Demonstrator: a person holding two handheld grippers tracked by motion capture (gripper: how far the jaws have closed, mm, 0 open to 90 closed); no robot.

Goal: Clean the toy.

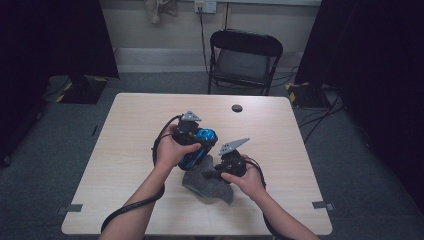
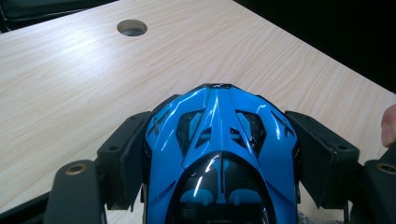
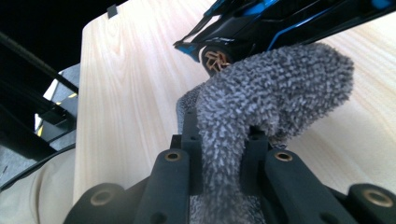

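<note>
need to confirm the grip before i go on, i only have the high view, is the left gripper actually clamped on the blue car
Observer: Yes. In the left gripper view the jaws press on both sides of the blue toy car, its nose pointing away over the table.
Operator: and the right one, does it have the cloth
Observer: Yes. The right gripper is shut on a fold of the grey cloth.
Operator: cloth touching the car
Observer: The right gripper view shows the cloth bunched up against the car's underside, beside a bronze wheel.
</note>
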